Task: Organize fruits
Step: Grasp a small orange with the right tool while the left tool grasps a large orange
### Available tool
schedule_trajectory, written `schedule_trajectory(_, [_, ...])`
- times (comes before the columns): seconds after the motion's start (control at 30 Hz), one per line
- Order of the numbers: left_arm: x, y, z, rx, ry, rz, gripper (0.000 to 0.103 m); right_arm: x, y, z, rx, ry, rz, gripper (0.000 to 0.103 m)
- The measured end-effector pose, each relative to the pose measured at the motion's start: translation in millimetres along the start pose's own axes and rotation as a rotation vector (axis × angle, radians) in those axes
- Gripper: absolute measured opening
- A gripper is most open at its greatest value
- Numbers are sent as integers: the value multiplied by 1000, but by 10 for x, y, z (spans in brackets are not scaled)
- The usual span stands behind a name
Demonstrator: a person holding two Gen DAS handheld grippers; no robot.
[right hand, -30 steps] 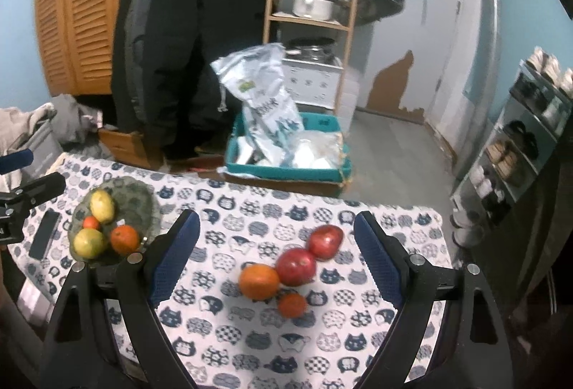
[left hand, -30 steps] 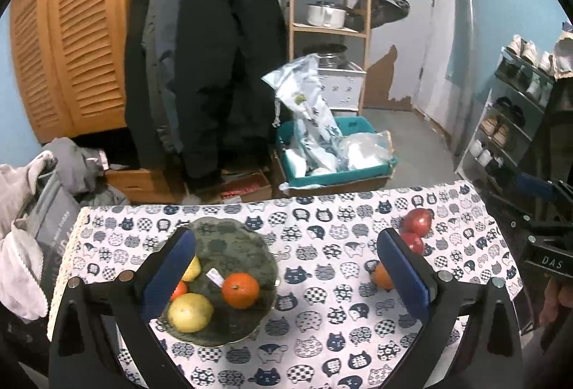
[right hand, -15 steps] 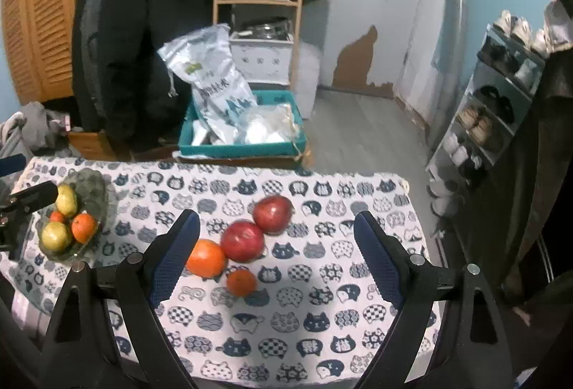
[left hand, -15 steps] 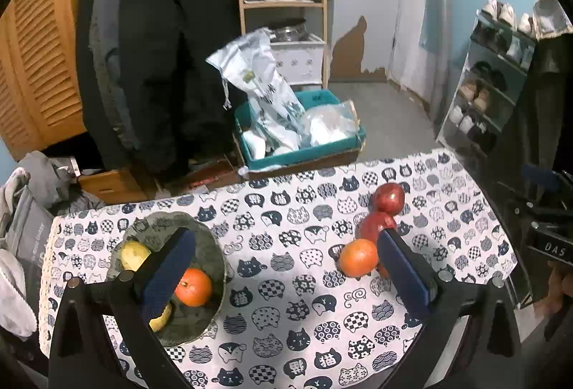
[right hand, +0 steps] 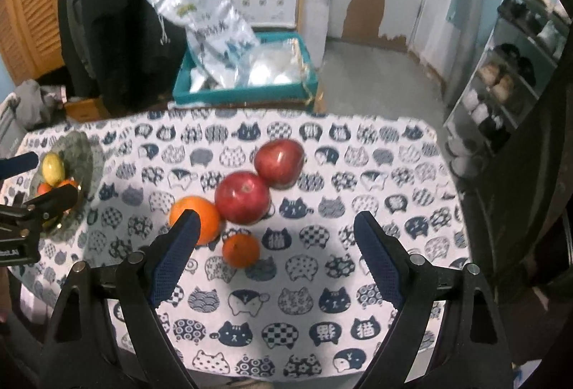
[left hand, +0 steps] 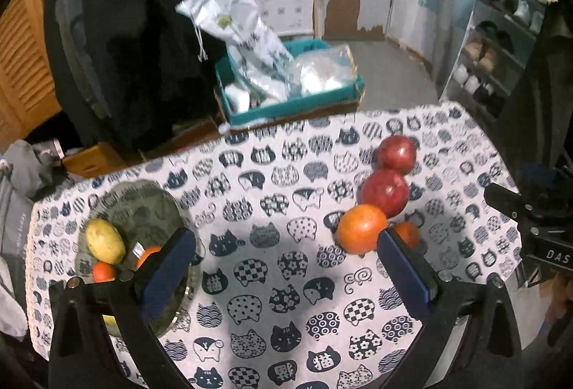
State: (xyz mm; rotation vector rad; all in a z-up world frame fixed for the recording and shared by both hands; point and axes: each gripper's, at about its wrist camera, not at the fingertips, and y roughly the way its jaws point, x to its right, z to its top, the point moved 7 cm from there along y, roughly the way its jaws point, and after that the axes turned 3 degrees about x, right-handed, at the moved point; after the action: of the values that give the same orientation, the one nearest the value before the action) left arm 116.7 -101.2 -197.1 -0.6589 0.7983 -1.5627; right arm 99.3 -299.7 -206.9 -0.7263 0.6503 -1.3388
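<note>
Two red apples (right hand: 242,197) (right hand: 280,163), a large orange (right hand: 195,219) and a small orange (right hand: 240,249) lie together on the cat-print tablecloth (right hand: 322,281). They also show in the left wrist view: apples (left hand: 385,192) (left hand: 396,154), large orange (left hand: 361,228), small orange (left hand: 406,234). A green glass bowl (left hand: 143,206) at the left holds a yellow fruit (left hand: 105,240) and small oranges (left hand: 103,271). My left gripper (left hand: 283,267) is open and empty above the cloth. My right gripper (right hand: 275,254) is open and empty, with the small orange between its jaws' lines.
The bowl (right hand: 84,152) sits at the table's left edge in the right wrist view. Beyond the far edge stand a teal box (right hand: 247,92) with bags, dark coats (left hand: 136,31) and a shoe rack (right hand: 519,74). The right gripper (left hand: 537,220) shows at the left view's right edge.
Both grippers have swung right and come down closer to the cloth. The loose fruit group now sits nearer the right gripper's jaws. Nothing was grasped.
</note>
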Motion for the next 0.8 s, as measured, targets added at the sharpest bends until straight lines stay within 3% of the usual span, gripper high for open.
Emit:
schedule_trajectory(0.4, [88,627,-320,-131,1,-6,102,-144,870,-510,-198,-4,53,87])
schedule_trajectory(0.7, [72,939,-450,-182,-14,-11,102,-252,1173,-676,-255,-19,89,86])
schedule_trajectory(0.8, [46,1009,-481,-198,-23,-10,102,-301,1252,-704,-266,-33,105,79])
